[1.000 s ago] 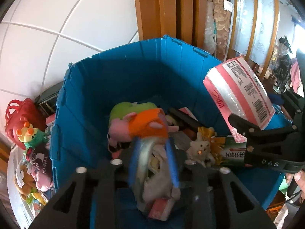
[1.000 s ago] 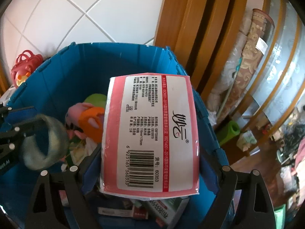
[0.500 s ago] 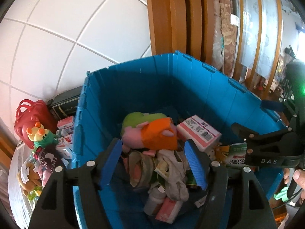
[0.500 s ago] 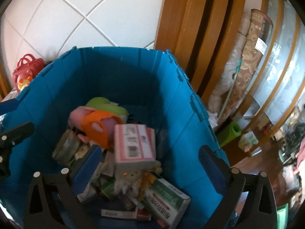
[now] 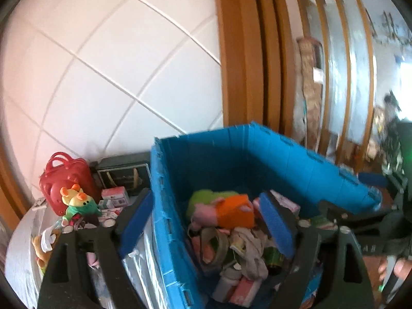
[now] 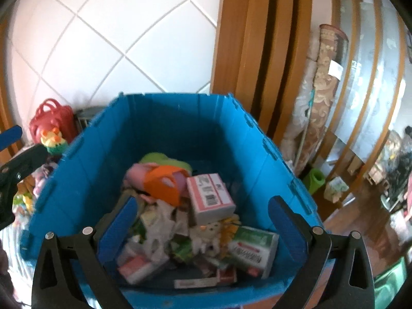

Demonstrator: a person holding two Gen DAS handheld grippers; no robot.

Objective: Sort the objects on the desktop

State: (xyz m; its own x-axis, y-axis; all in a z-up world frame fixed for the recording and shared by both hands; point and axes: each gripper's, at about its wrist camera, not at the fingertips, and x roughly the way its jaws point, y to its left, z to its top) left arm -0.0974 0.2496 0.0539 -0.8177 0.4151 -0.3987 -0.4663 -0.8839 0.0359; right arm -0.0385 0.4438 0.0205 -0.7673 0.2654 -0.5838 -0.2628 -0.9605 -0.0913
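Note:
A blue plastic crate (image 6: 85,170) (image 5: 303,159) holds several sorted items. A pink and white box (image 6: 210,197) lies on top, next to a pink, orange and green plush toy (image 6: 159,180) (image 5: 226,208). A green and white box (image 6: 253,251) lies at the crate's front right. My right gripper (image 6: 202,229) is open and empty above the crate's near side. My left gripper (image 5: 206,222) is open and empty, straddling the crate's left wall. On the table left of the crate sit a yellow and green plush (image 5: 77,203) and small boxes (image 5: 114,198).
A red plastic basket (image 5: 64,177) and a dark frame (image 5: 123,172) stand against the white tiled wall. More plush toys (image 5: 41,247) lie on the white table's left edge. Wooden door frames (image 6: 257,51) and a rolled rug (image 6: 324,90) stand behind the crate.
The right gripper let go of the pink and white box, which now lies in the crate. The left gripper let go of its grey roll. Both grippers opened and pulled back; the left shifted left.

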